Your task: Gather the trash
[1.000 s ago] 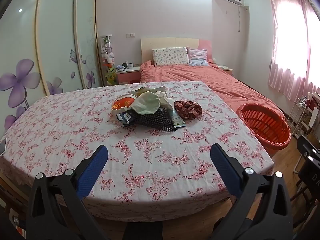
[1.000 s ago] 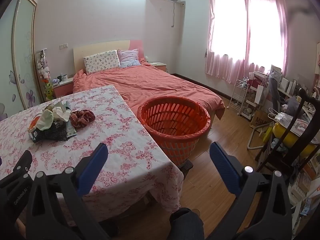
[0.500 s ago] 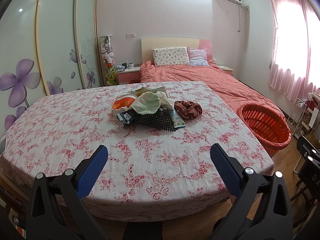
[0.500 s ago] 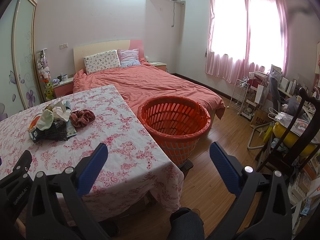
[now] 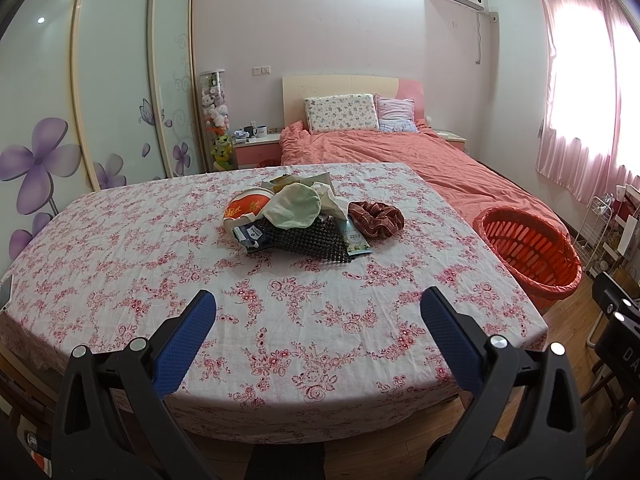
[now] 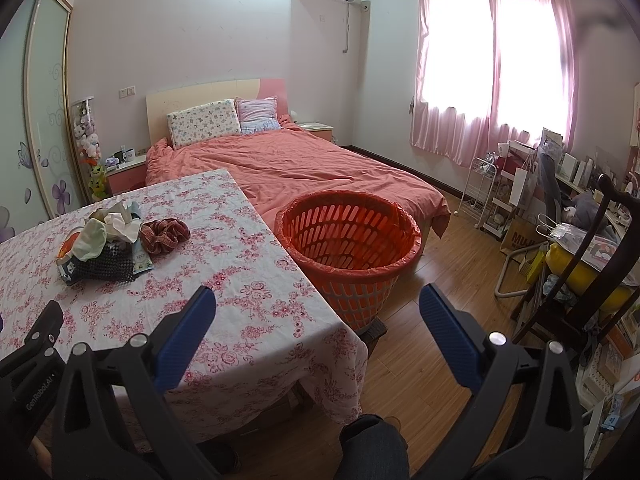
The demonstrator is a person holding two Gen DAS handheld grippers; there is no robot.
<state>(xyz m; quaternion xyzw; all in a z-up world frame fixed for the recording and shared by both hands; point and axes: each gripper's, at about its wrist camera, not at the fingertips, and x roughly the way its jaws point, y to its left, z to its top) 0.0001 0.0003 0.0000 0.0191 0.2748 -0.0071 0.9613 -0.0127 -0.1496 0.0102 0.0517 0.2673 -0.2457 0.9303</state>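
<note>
Both claws are spread wide and carry nothing: the left claw [image 5: 318,308] hangs over the near edge of the tabletop [image 5: 120,264], and the right claw [image 6: 316,308] hangs off its right corner, pointing toward the floor and the orange basket [image 6: 348,240].

The trash sits in one heap [image 5: 296,216] toward the far middle of the tabletop, well apart from either claw. In it are a round orange and white lid [image 5: 246,206], a pale green cloth [image 5: 294,210] on top, crumpled white paper behind, a black bumpy mat [image 5: 308,236] underneath, and a small printed packet [image 5: 356,242] at its right edge. Just to the right of the heap lies a dark red checked cloth [image 5: 376,220], touching or nearly touching the packet.

The basket stands on the wooden floor just beside the right side of the tabletop, lined with a bag and seemingly empty, so it is likely meant to take the trash. By that reading nothing has been collected yet. The left claw faces the heap squarely, which suits reaching forward for a first piece, while the right one is nearer the basket.

The tabletop wears a white cloth with pink flowers, soft and liable to wrinkle if dragged. Beyond it are a bed [image 5: 400,156] with a salmon cover, a wardrobe with purple flowers on the left, and pink curtains on the right.
</note>
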